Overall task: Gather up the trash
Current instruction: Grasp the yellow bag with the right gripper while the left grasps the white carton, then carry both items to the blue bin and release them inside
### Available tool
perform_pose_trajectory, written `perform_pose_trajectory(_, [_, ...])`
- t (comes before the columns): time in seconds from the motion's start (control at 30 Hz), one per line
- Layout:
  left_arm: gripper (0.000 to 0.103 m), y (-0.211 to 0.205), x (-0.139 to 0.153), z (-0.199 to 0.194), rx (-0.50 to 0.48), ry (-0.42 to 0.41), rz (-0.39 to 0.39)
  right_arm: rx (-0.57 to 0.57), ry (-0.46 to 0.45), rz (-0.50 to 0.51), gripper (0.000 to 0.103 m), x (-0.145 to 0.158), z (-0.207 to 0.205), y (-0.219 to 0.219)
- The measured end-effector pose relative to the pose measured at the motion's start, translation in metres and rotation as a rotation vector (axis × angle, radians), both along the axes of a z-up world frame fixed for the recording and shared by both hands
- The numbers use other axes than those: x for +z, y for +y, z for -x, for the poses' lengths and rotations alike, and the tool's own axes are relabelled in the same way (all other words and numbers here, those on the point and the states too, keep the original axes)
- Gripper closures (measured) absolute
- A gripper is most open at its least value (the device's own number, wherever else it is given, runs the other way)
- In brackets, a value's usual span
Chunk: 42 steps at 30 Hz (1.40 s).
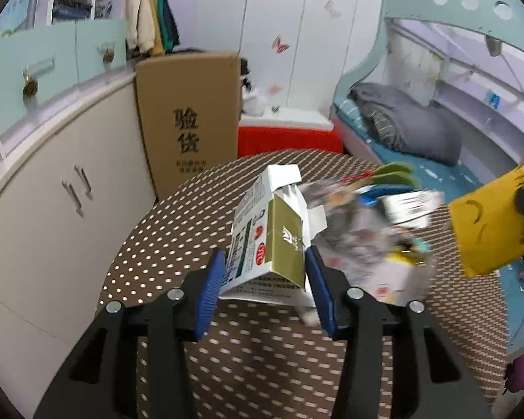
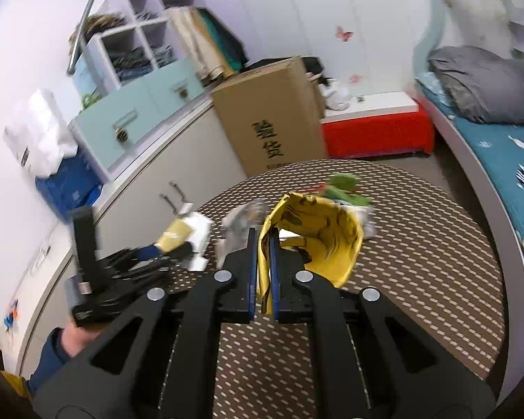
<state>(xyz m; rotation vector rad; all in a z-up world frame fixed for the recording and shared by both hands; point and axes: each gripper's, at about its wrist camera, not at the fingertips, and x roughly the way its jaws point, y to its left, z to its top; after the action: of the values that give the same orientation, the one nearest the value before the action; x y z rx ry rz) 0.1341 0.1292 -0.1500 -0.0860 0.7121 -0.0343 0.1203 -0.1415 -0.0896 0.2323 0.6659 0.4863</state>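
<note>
Left gripper (image 1: pixel 265 279) clamped on opened carton (image 1: pixel 267 234), held upright above dotted table (image 1: pixel 164 244), presumably for dropping into yellow bag (image 2: pixel 318 241). Right gripper (image 2: pixel 263 272) pinched shut on bag rim, mouth held open. Blurred litter pile (image 1: pixel 370 241) lies between; table edges well apart, room ample

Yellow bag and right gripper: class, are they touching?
Touching. The right wrist view shows the right gripper with both fingers pinching the yellow bag.

Wrapper litter (image 1: pixel 377 244) on dotted table (image 1: pixel 164 237)
</note>
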Motion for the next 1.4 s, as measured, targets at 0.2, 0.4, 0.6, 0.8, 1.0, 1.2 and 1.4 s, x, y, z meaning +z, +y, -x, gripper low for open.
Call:
perform_pose_trajectory(0.2, [0.056, -0.056, 0.031, 0.020, -0.096, -0.047, 0.012, -0.113, 0.002, -0.040, 0.097, -0.007, 0.015, -0.065])
perform_pose_trajectory(0.4, [0.056, -0.126, 0.045, 0.030, -0.222, -0.062, 0.037, -0.223, 0.007, -0.077, 0.097, -0.015, 0.035, -0.137])
perform_pose_trajectory(0.6, [0.056, -0.216, 0.043, 0.026, -0.387, -0.031, 0.077, -0.370, 0.022, -0.082, 0.097, -0.027, 0.055, -0.215])
perform_pose_trajectory(0.8, [0.056, -0.308, 0.031, 0.020, -0.541, 0.006, 0.075, -0.530, 0.082, -0.074, 0.097, -0.055, 0.072, -0.290])
perform_pose_trajectory(1.0, [0.056, -0.395, -0.003, 0.009, -0.658, 0.104, 0.058, -0.620, 0.206, -0.098, 0.097, -0.106, 0.066, -0.343])
perform_pose_trajectory(1.2, [0.055, -0.461, -0.045, -0.015, -0.710, 0.218, -0.003, -0.658, 0.318, -0.148, 0.096, -0.156, 0.043, -0.370])
perform_pose_trajectory(1.4, [0.055, -0.502, -0.088, -0.032, -0.733, 0.321, -0.065, -0.681, 0.447, -0.248, 0.093, -0.212, 0.020, -0.396])
